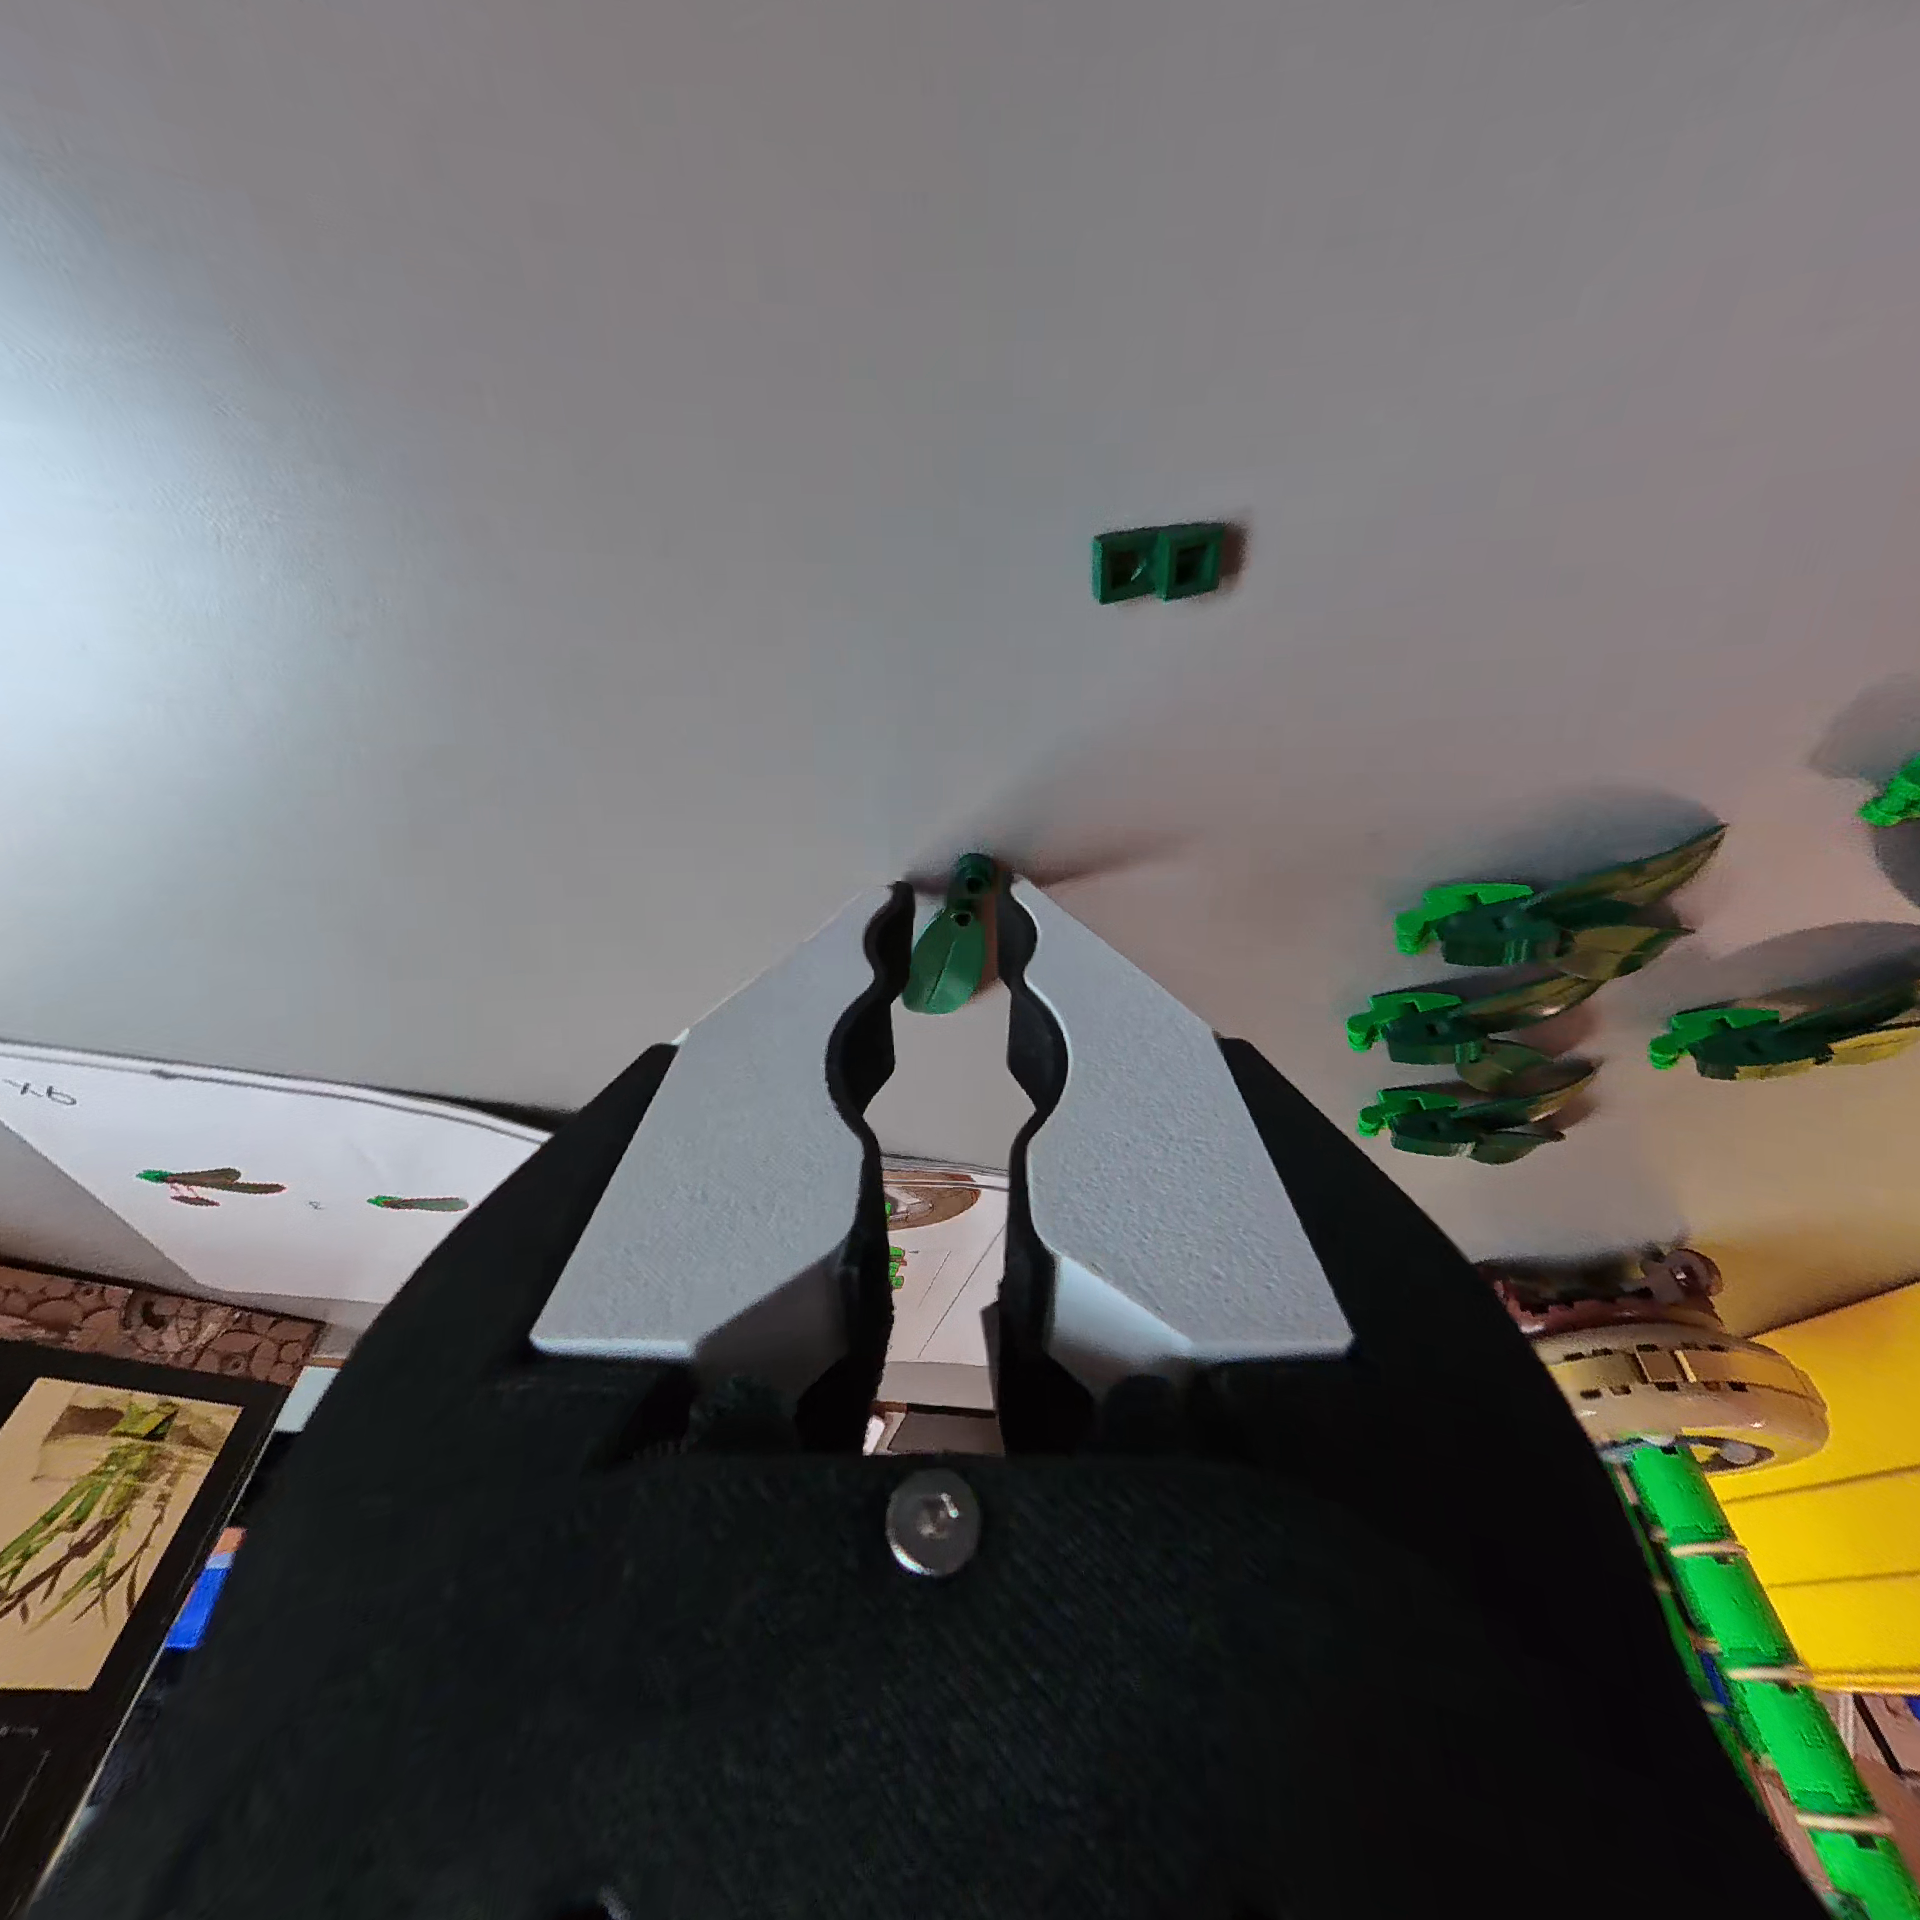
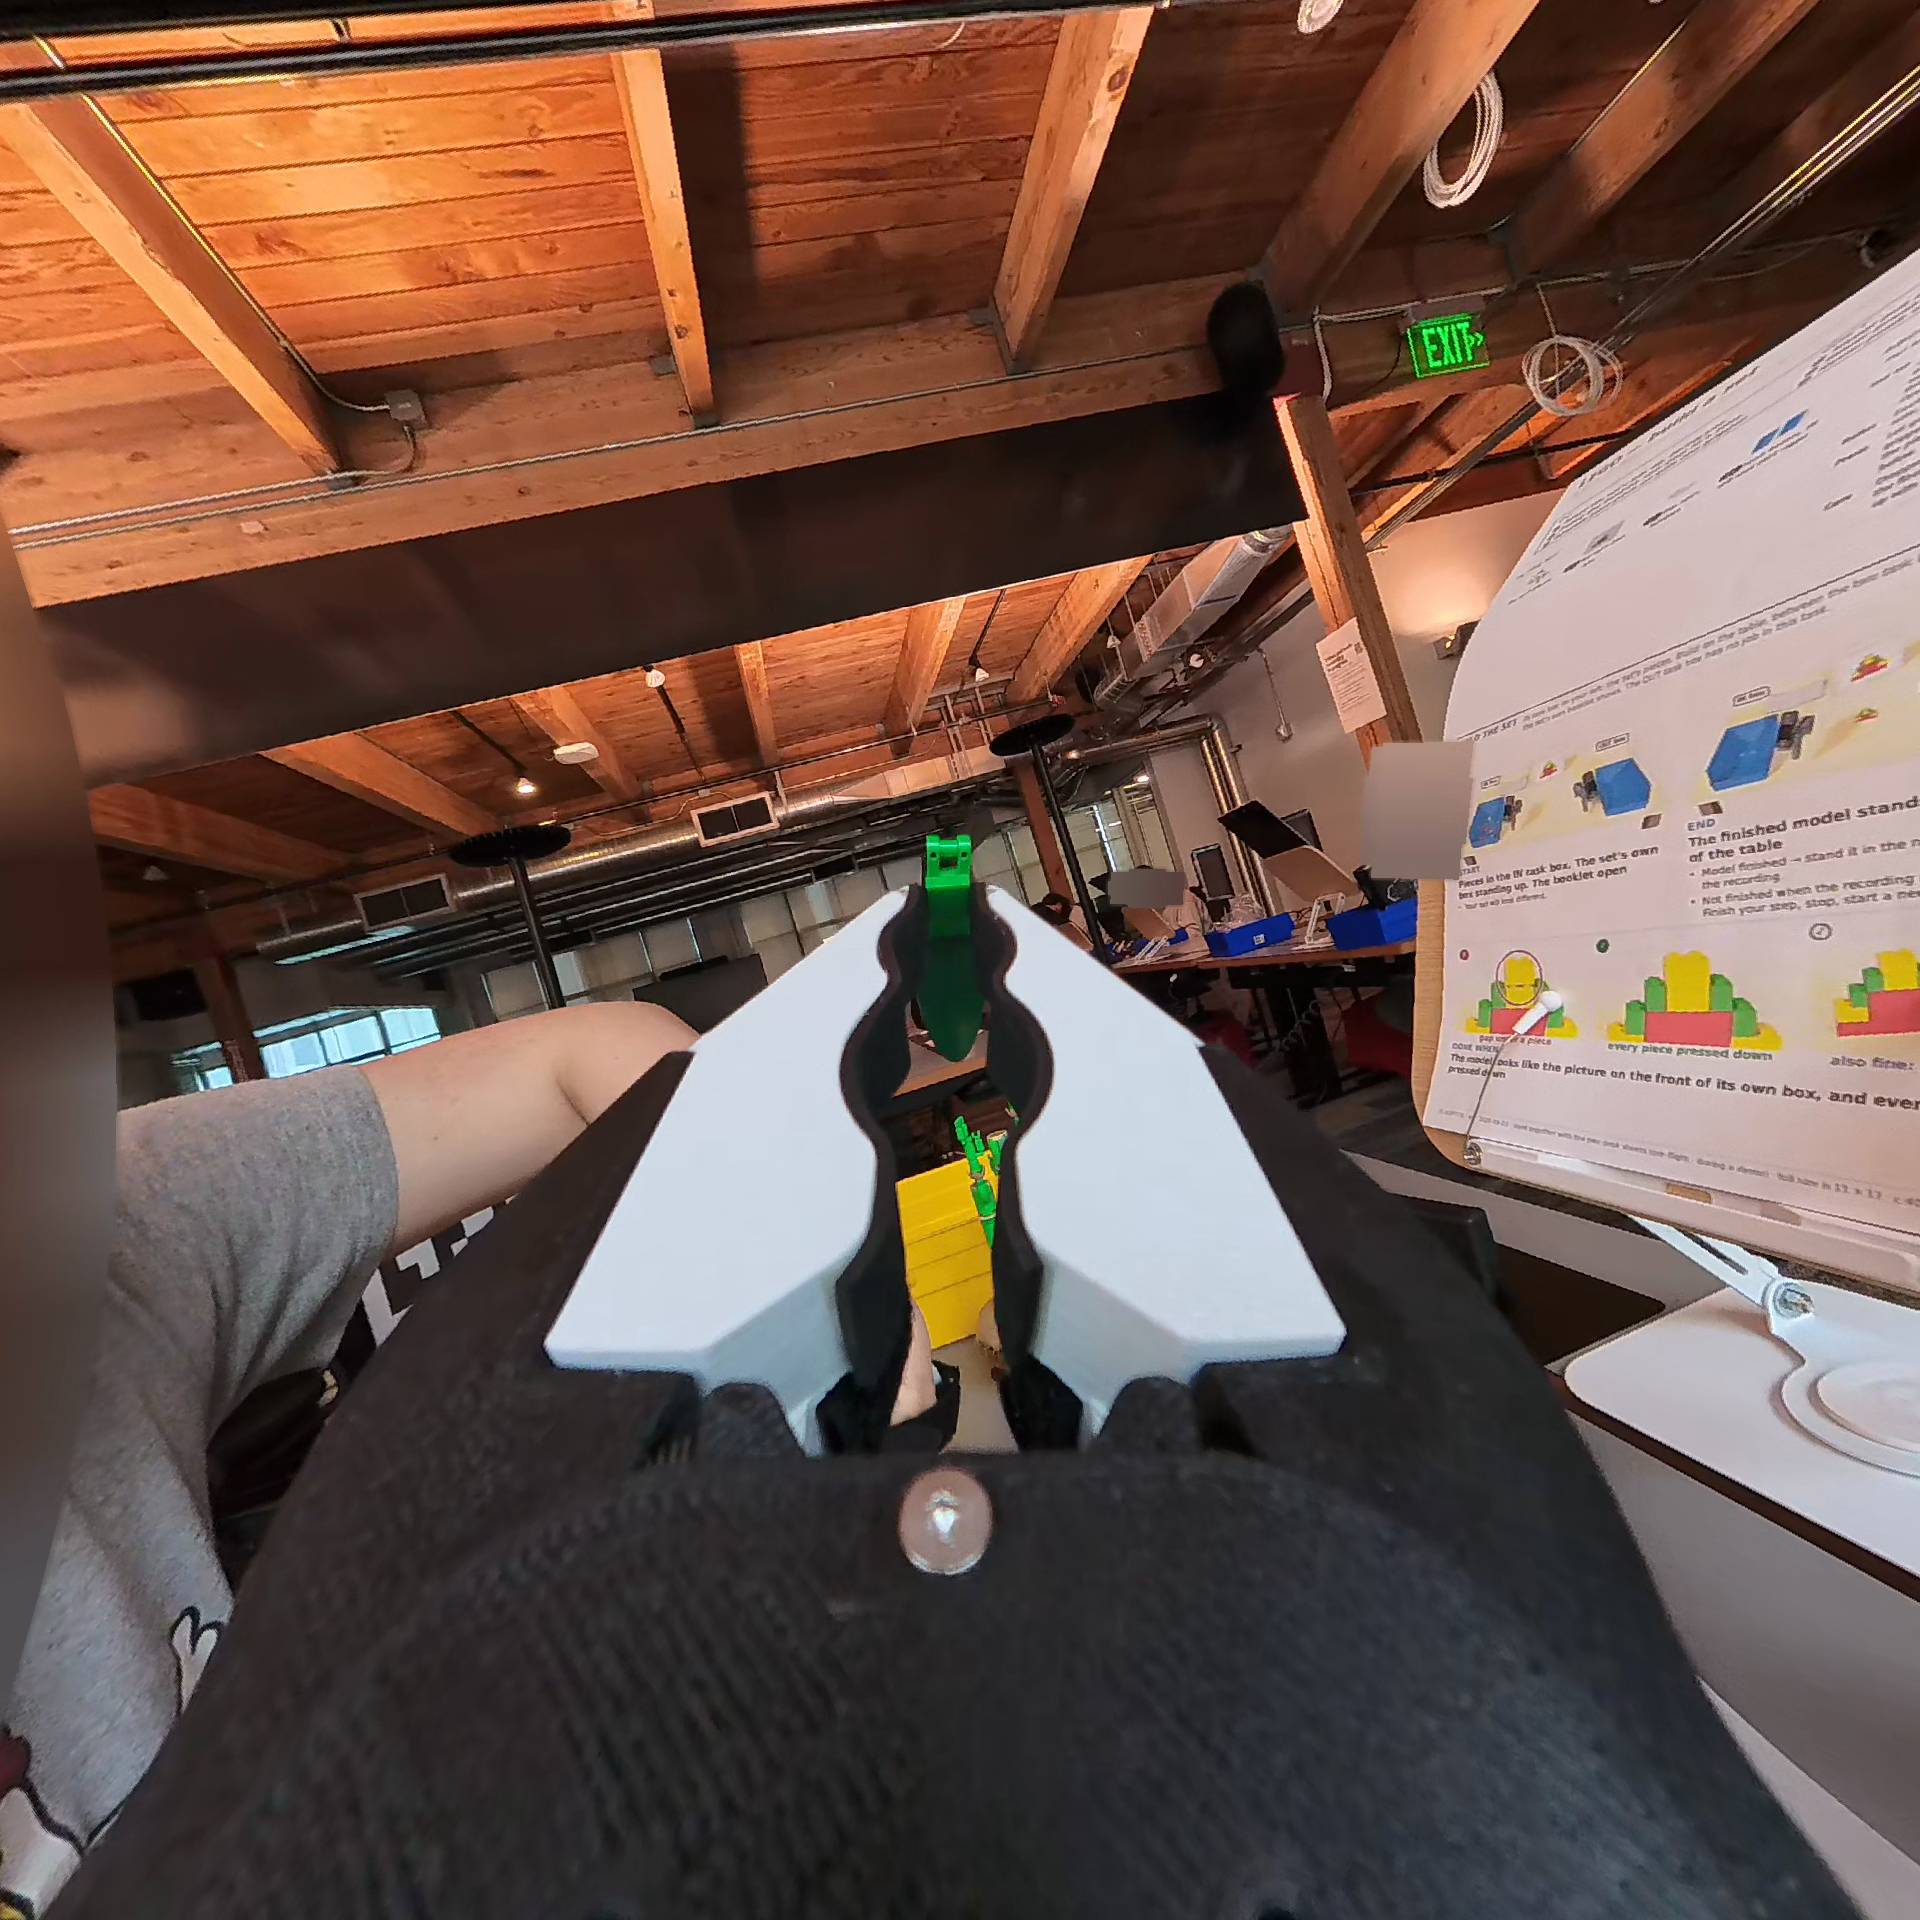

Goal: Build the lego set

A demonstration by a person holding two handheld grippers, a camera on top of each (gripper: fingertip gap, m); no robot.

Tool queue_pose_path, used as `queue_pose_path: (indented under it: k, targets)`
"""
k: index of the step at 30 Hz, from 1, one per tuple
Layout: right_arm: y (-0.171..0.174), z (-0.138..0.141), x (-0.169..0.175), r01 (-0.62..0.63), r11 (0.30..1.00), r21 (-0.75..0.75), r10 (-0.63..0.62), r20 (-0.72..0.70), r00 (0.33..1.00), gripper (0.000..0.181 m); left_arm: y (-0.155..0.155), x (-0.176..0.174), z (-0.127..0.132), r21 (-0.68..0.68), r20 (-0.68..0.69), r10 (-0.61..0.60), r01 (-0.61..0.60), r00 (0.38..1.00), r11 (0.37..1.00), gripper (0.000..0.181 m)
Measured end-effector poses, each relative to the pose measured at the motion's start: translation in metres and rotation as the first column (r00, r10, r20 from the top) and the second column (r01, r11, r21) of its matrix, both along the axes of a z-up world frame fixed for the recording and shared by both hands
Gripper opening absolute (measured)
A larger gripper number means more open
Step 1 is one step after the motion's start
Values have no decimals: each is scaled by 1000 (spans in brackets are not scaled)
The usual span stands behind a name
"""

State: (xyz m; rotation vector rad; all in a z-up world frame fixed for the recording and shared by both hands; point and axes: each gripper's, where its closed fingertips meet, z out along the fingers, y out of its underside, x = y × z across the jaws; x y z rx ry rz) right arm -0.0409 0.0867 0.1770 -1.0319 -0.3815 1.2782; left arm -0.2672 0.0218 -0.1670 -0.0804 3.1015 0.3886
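In the left wrist view my left gripper (image 1: 951, 894) is shut on a small dark green leaf piece (image 1: 943, 961) and holds it at its tips just over the white table (image 1: 623, 623). A dark green two-hole plate (image 1: 1158, 561) lies beyond it. Several built green leaf assemblies (image 1: 1507, 997) lie to the right. In the right wrist view my right gripper (image 2: 948, 899) is raised in the air and shut on a leaf assembly (image 2: 948, 956), dark green with a bright green clip sticking out past the tips.
An open instruction booklet (image 1: 260, 1184) and the set's box (image 1: 104, 1538) lie at the left. A yellow bin (image 1: 1829, 1507) and a built green stem with a tan part (image 1: 1704, 1558) are at the right. An instruction board (image 2: 1704, 831) stands to the right. A person's arm (image 2: 499, 1070) is at the left. The grippers' ends are close to 40 centimetres from one another.
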Motion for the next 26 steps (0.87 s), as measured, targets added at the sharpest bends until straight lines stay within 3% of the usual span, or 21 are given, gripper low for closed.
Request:
queue_pose_path:
  k: [5,7,8,9,10,11,13,14,15,17,20,23,26]
  targets:
    - [3,-4,1,-15,1000,-13,15,-4,1000,6,0,-2,0,-2,5,92,-92,996,996,6]
    - [5,-6,4,-19,1000,-23,19,-13,1000,6,5,3,4,-17,62,274,-274,960,962,6]
    - [6,-7,7,-12,1000,-25,11,-23,1000,6,6,10,9,-78,112,417,-410,902,909,6]
    - [8,-7,12,-2,1000,-26,1,-38,999,6,4,19,16,-198,152,586,-556,796,807,6]
    - [9,-7,17,7,1000,-28,-9,-55,998,6,0,31,26,-361,149,754,-675,639,644,6]
    - [11,-8,22,16,999,-33,-18,-69,997,5,-3,45,39,-535,100,883,-723,459,437,6]
    - [15,-11,30,25,998,-49,-29,-90,995,5,8,67,73,-793,-15,992,-605,129,67,6]
    - [16,-13,32,13,998,-55,-19,-103,994,6,18,71,93,-876,-66,998,-479,14,-51,6]
    - [17,-14,33,-13,998,-64,6,-117,993,6,27,73,116,-937,-99,993,-330,-70,-116,6]
    - [18,-19,30,-89,991,-103,76,-129,989,5,43,67,166,-991,-115,976,-49,-187,-126,5]
    - [12,-26,12,-280,947,-159,258,-146,955,6,49,58,236,-984,-73,968,178,-240,-30,5]
    - [0,-26,-8,-430,885,-178,405,-161,900,5,46,59,278,-983,-3,964,175,-265,45,5]
    - [-8,-42,-45,-485,834,-262,499,-16,867,5,42,68,282,-994,85,960,48,-268,101,5]
